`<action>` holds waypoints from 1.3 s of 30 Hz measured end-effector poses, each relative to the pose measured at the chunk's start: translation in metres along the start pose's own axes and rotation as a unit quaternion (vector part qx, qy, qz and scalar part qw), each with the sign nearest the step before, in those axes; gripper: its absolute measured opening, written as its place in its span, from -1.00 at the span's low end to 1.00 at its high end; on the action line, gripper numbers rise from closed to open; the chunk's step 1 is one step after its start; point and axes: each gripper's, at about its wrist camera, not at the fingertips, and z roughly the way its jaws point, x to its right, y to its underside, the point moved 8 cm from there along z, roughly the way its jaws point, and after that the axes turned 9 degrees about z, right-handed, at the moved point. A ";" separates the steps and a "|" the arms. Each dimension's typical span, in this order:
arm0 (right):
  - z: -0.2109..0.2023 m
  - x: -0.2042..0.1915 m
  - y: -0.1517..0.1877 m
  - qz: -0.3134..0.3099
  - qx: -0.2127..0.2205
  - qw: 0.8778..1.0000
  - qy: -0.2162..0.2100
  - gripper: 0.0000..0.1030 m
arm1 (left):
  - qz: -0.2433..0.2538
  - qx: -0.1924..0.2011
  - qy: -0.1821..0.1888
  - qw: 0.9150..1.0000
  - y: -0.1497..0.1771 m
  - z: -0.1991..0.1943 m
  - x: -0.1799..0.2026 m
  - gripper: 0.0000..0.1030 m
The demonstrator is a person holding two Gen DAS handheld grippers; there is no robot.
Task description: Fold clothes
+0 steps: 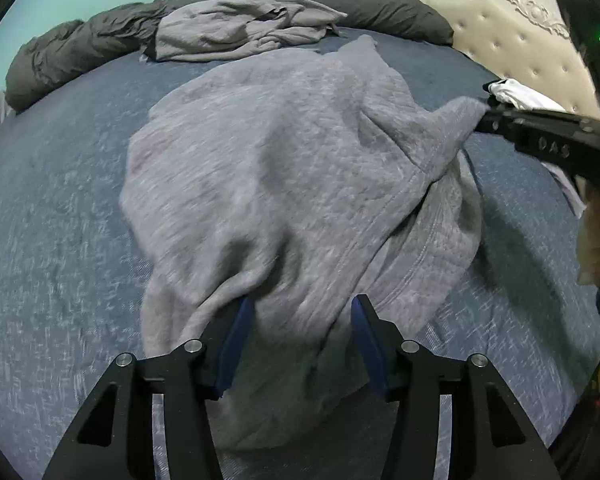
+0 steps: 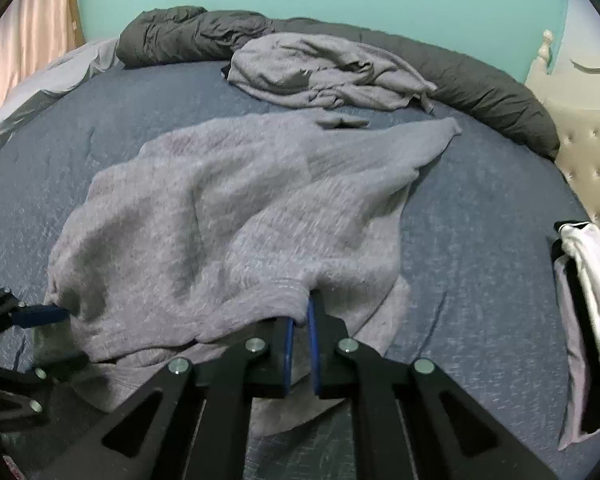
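Note:
A grey sweatshirt (image 1: 284, 168) (image 2: 228, 208) lies rumpled across the blue bed cover (image 1: 60, 200). My left gripper (image 1: 303, 300) stands open at its near edge. A bunch of the cloth lies between the wide-apart blue pads and drapes over the left finger. In the right wrist view that gripper (image 2: 56, 314) pokes into the sweatshirt's left side. My right gripper (image 2: 305, 308) is shut on a ribbed edge of the sweatshirt, with the cloth pinched at the fingertips. In the left wrist view the right gripper (image 1: 486, 114) holds that corner lifted off the bed at the right.
A second grey garment (image 2: 324, 76) lies crumpled at the back against a rolled dark grey duvet (image 2: 480, 88). A white and black garment (image 2: 588, 300) lies at the right edge by the padded cream headboard (image 1: 520, 52). A hand (image 1: 596, 240) shows at the far right.

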 end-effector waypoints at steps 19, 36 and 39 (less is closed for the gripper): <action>-0.044 0.022 -0.004 0.028 0.024 0.998 -0.043 -0.89 | 0.024 -0.005 -0.025 0.999 -0.054 0.033 0.018 0.17; -0.050 0.017 0.000 0.034 0.032 0.998 -0.038 -0.89 | 0.048 -0.031 -0.098 0.994 0.020 0.007 -0.053 0.18; -0.044 0.016 0.004 0.042 0.028 0.998 -0.034 -0.89 | 0.033 -0.026 -0.090 0.995 0.023 0.001 -0.058 -0.10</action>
